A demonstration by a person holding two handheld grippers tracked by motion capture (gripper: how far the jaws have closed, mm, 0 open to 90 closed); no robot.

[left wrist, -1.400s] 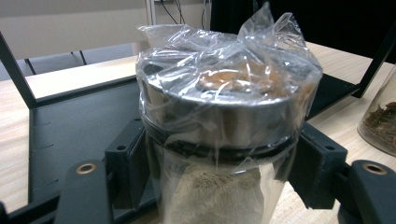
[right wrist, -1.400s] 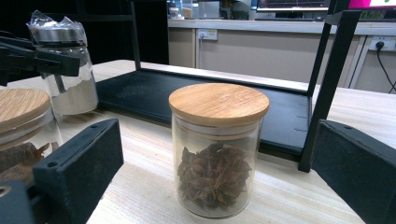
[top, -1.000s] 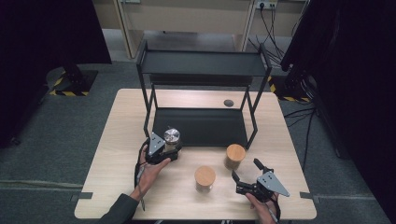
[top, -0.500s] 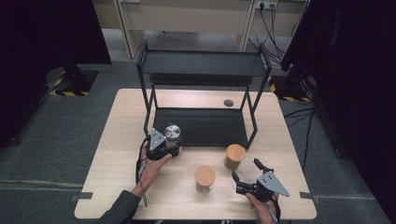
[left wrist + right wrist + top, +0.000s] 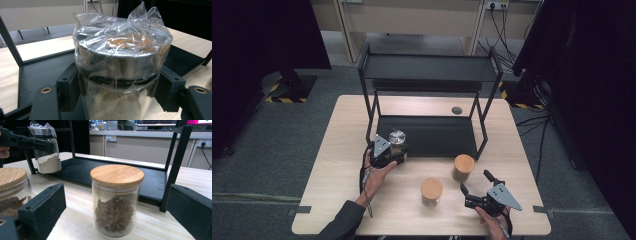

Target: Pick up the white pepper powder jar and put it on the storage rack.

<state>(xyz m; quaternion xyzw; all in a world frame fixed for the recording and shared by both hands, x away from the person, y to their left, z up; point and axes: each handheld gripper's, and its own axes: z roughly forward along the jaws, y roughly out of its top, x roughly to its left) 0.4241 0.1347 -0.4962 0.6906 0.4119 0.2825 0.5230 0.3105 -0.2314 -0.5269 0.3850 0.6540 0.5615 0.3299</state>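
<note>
Left gripper view: my left gripper pinches the plastic-wrapped jar above the rack edge; slick wrap could let it slip. My right gripper sits spread near the star-anise jar.

Tabletop pale wood grain. Shelf rack matte black. Two glass jars clear with light wooden lids: one has dark brown star anise, the other brown contents too. Third jar has a silver metal lid under clear plastic wrap, with off-white powder inside. Both grippers black, grey plates on top. Floor grey carpet; yellow-black hazard stripes at left.
</note>
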